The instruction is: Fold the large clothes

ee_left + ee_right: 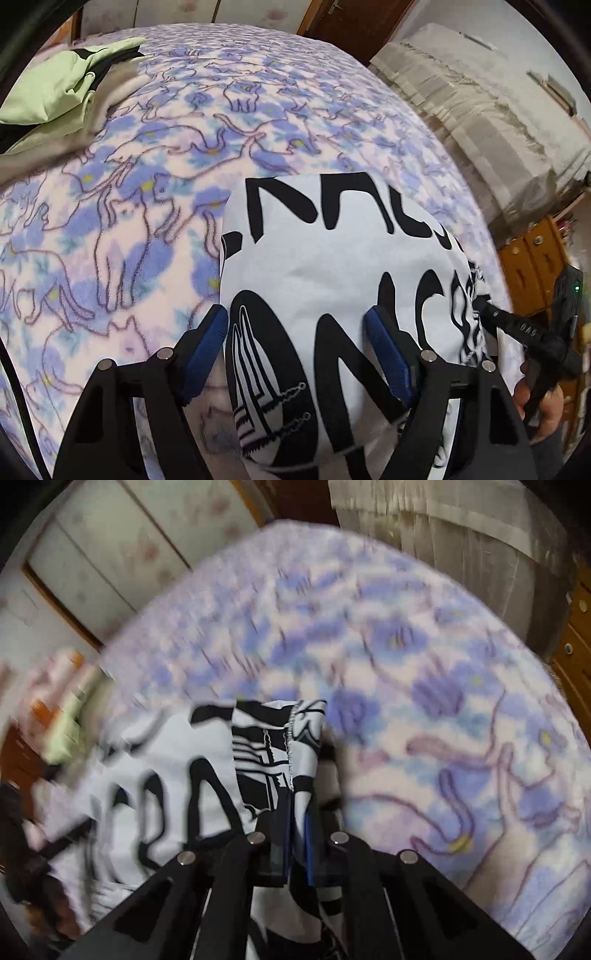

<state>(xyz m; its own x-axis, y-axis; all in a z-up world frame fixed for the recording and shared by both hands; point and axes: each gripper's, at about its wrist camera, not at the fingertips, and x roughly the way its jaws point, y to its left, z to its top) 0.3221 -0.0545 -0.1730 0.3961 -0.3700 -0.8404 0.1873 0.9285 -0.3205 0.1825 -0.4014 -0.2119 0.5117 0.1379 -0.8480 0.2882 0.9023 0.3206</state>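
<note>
A white garment with big black lettering (332, 258) lies folded on the bed's cat-print fleece blanket (147, 206). My left gripper (295, 332) is open, its blue-padded fingers (207, 347) spread over the garment's near part, one on the blanket side and one on the cloth. My right gripper (297, 834) is shut on the garment's edge (288, 753), the cloth pinched between its blue pads. In the left wrist view the right gripper (480, 306) grips the garment's right edge. The right wrist view is blurred.
A heap of light green and dark clothes (62, 92) lies at the bed's far left. A covered piece of furniture (480, 103) and a wooden cabinet (535, 266) stand to the right of the bed. A door (354, 26) is behind.
</note>
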